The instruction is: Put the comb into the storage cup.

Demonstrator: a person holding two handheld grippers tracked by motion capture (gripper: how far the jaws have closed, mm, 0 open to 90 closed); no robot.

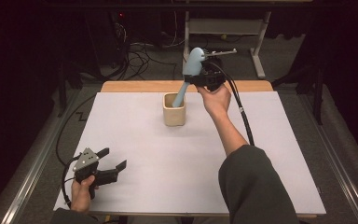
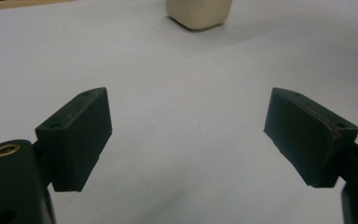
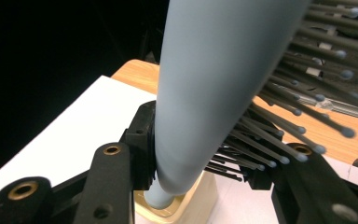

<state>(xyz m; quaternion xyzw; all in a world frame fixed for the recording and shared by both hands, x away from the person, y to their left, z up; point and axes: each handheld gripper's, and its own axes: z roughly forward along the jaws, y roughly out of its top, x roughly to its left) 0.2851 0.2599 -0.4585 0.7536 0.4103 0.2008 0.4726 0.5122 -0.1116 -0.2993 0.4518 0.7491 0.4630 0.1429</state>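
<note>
A light blue hairbrush [image 1: 192, 64] with dark bristles stands tilted, its handle end dipping into a cream square cup [image 1: 174, 112] at the back middle of the table. My right gripper [image 1: 200, 77] is shut on the brush just below its head, above the cup. In the right gripper view the brush [image 3: 214, 84] runs up between the jaws, its bristles [image 3: 298, 126] fan to the right, and the cup [image 3: 200, 200] lies beneath. My left gripper [image 1: 114, 157] rests open and holds nothing at the table's front left. In the left gripper view, its own open gripper [image 2: 186, 126] points toward the cup [image 2: 198, 11].
A white sheet [image 1: 168, 158] covers the table, with a wooden strip [image 1: 135, 86] showing along the far edge. The right gripper's black cable [image 1: 242, 112] trails across the table's right side. Beyond the table are floor cables [image 1: 140, 60] and a grey desk frame [image 1: 256, 51].
</note>
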